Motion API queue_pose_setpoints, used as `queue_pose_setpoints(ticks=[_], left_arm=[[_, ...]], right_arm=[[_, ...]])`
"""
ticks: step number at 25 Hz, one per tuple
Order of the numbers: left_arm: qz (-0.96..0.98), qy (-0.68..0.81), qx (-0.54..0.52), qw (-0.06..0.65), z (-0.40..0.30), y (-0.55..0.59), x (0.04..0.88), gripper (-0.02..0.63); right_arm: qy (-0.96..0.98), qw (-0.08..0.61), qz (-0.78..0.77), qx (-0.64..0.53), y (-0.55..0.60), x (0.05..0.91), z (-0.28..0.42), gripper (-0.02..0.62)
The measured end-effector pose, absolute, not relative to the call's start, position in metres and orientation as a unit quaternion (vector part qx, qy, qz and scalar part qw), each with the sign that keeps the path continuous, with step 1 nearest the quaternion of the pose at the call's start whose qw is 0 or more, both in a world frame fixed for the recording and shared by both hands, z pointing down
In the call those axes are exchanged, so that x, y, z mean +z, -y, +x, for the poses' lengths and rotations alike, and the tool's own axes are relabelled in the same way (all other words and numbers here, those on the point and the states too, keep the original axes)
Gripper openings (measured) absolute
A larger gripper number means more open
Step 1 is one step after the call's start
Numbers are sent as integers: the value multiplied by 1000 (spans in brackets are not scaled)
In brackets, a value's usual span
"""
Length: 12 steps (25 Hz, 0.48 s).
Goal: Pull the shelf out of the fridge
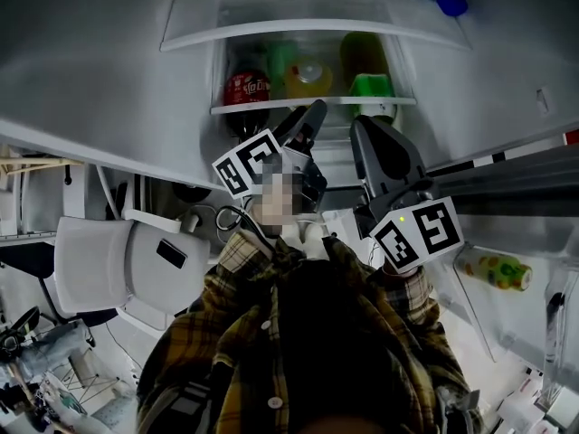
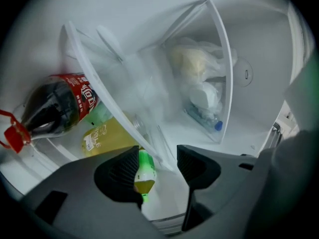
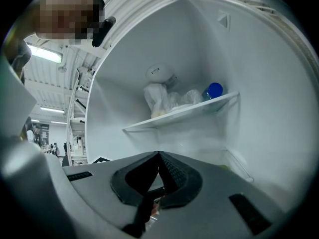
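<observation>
Fridge (image 3: 271,73): stands open in front of me, its white interior filling both gripper views.

Bottle shelf (image 1: 312,104): the shelf to be pulled is in place inside the fridge, level on its side rails and loaded with drinks. In my left gripper view its clear pane and white rim slant down across the frame into the gap between my jaws.

Upper shelf (image 3: 184,114): seated above the bottle shelf, carrying a bag and a bottle.

Left gripper (image 2: 158,159): jaws wide apart at the front edge of the bottle shelf. The rim runs between the pads and neither pad presses on it.

Right gripper (image 3: 158,156): jaws together, pads meeting at the tips. It is held level just to the right of my left one and aimed into the fridge below the upper shelf.

Cola bottle (image 2: 55,106): dark, with a red label and red cap, at the left end of the bottle shelf.

Yellow juice bottle (image 2: 107,138): just beside the cola.

Green-topped bottle (image 2: 145,166): on the same shelf, seen through the gap of my left jaws.

Plastic bag (image 3: 162,99): crumpled on the upper shelf.

Blue cap (image 3: 215,90): tops a bottle just beside the bag.
</observation>
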<state>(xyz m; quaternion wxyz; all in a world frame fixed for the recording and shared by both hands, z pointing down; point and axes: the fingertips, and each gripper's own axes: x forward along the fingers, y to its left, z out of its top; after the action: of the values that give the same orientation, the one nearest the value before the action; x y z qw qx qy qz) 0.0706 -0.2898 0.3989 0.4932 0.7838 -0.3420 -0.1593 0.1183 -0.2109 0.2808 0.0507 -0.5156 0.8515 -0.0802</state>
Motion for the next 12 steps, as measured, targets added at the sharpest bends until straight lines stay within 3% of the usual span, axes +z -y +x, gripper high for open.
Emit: queue_pose_setpoints(ticks=[12], left_arm=[[769, 343, -168, 513, 82, 317, 408, 230]], right_arm=[[-846, 46, -523, -92, 214, 289, 127, 17]])
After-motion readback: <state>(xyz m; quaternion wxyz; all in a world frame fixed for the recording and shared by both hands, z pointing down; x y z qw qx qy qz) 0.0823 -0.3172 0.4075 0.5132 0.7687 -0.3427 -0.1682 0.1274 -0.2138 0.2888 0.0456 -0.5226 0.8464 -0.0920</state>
